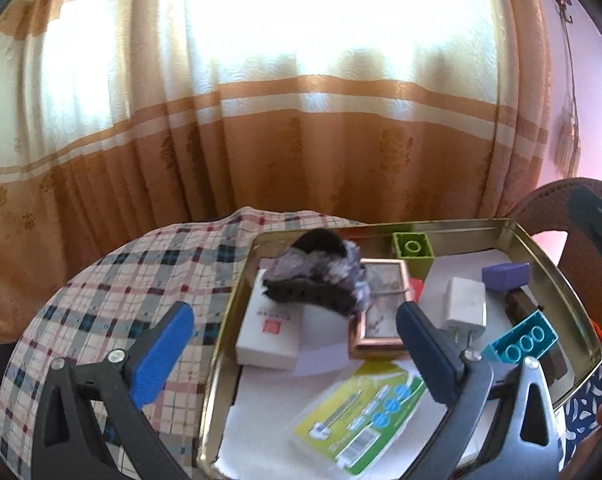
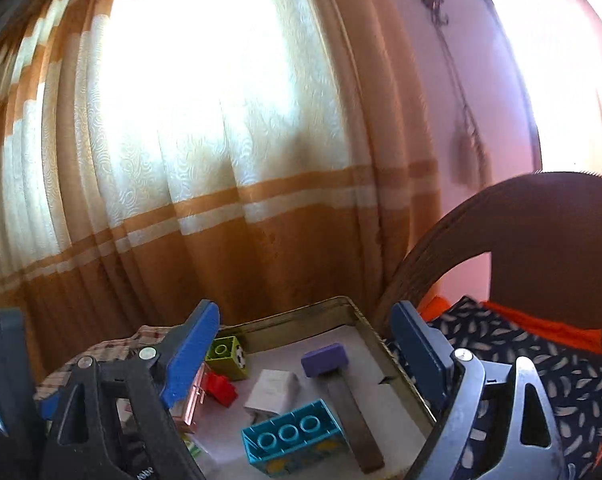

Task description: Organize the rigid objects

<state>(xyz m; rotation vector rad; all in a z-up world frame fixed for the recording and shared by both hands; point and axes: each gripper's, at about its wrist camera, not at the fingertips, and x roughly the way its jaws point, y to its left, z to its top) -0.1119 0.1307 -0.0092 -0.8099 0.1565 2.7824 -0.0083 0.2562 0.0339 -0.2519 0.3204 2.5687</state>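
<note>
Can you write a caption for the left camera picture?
Open left gripper above a metal tin holding toy bricks, a charger and a photo frame.

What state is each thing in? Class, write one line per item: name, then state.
left gripper: open, holding nothing.
right gripper: open, holding nothing.
metal tin: lidless, holding the items.
teal brick: on its side, studs facing the camera.
green brick: on its side, hollow facing the camera.
white charger: lying flat.
picture frame: flat, partly under a dark bundle.
white box: closed.
</note>
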